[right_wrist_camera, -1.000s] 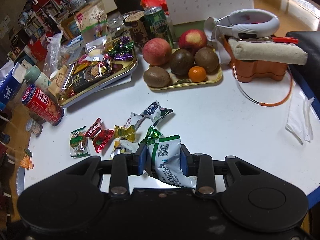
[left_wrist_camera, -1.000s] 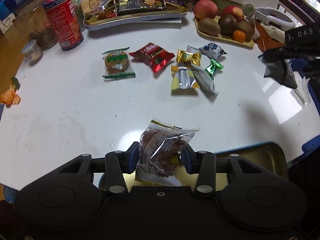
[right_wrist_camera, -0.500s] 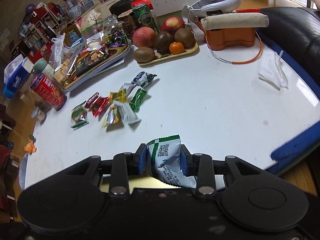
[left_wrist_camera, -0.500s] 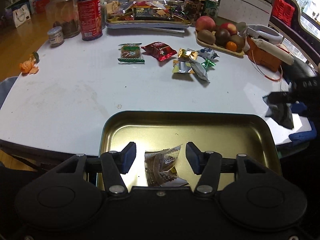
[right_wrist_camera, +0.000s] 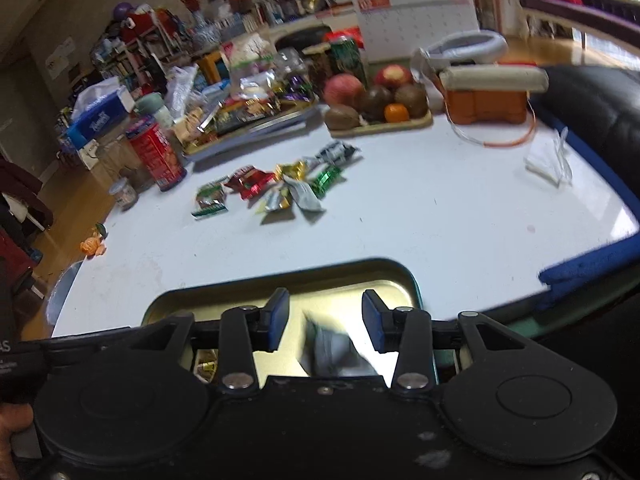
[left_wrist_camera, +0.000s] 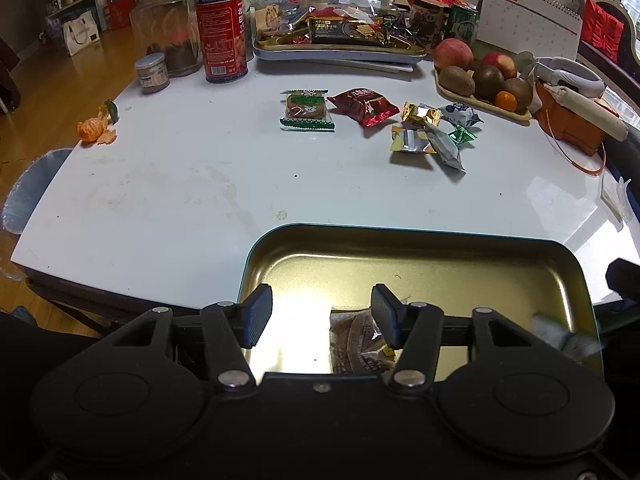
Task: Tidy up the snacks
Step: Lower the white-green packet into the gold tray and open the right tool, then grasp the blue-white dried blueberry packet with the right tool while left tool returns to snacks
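Jaws of the left gripper (left_wrist_camera: 321, 322) stand spread over the tin (left_wrist_camera: 440, 240), a brown snack (left_wrist_camera: 356, 340) lying loose below. The right gripper (right_wrist_camera: 325, 322) has just been opening, its blurred packet (right_wrist_camera: 332, 350) free between the pads.

In the left wrist view a tin tray (left_wrist_camera: 404, 240) fills the lower centre, on the near edge of the table (left_wrist_camera: 168, 200). 1 snack packet (left_wrist_camera: 356, 344) lies in it. Loose snacks (left_wrist_camera: 400, 124) sit at upper centre; behind them a filled tray (left_wrist_camera: 340, 54), a fruit plate (left_wrist_camera: 480, 100) to the upper right.
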